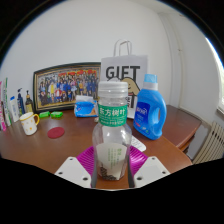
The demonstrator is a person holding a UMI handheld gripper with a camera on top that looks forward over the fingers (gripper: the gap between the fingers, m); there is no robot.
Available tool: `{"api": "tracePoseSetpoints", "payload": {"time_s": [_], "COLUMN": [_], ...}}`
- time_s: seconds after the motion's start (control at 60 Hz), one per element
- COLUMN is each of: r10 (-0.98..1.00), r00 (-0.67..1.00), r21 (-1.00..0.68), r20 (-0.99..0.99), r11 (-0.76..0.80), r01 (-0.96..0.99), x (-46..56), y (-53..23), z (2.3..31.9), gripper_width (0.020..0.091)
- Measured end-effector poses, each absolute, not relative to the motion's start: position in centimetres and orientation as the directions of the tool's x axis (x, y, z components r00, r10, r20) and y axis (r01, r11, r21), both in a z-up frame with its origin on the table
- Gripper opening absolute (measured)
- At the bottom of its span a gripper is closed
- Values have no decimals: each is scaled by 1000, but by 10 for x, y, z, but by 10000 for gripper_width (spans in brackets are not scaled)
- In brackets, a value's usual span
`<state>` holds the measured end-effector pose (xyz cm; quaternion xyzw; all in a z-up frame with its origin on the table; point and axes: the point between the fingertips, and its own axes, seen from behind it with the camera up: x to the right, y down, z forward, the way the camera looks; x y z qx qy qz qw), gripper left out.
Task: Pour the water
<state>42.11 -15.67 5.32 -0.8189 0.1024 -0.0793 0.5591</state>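
Observation:
A clear plastic water bottle (pixel 111 135) with a green-and-white label stands upright between my fingers, its open neck at the top. My gripper (pixel 112 170) is shut on the bottle, both magenta pads (pixel 88 158) pressing its lower body from either side. The bottle's base is hidden behind the fingers. A white mug (pixel 30 122) sits on the wooden table (pixel 60 145) far to the left.
A blue detergent bottle (pixel 149 106) stands beyond to the right. A white GIFT bag (pixel 122 72) and a framed group photo (pixel 66 87) lean at the wall. A blue box (pixel 85 106), small green and red lids and bottles lie at left.

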Motion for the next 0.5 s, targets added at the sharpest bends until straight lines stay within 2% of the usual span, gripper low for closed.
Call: {"api": "tracePoseSetpoints", "payload": {"time_s": [0.1,0.217,0.383,0.5], "r10": [-258,-265,-222,-169], "r00": [964,952,898,780], "r21": [-928,-925,-880,-768], "r20": [63,154,379,602], "r11": [-371,-378,-385,-390], "r01": [-39,45,277,508], "x": [426,431,411,374], "y": [-155,-144,-108,-71], "z": [59,85,146,193], "gripper_width": [419,420,417,418]}}
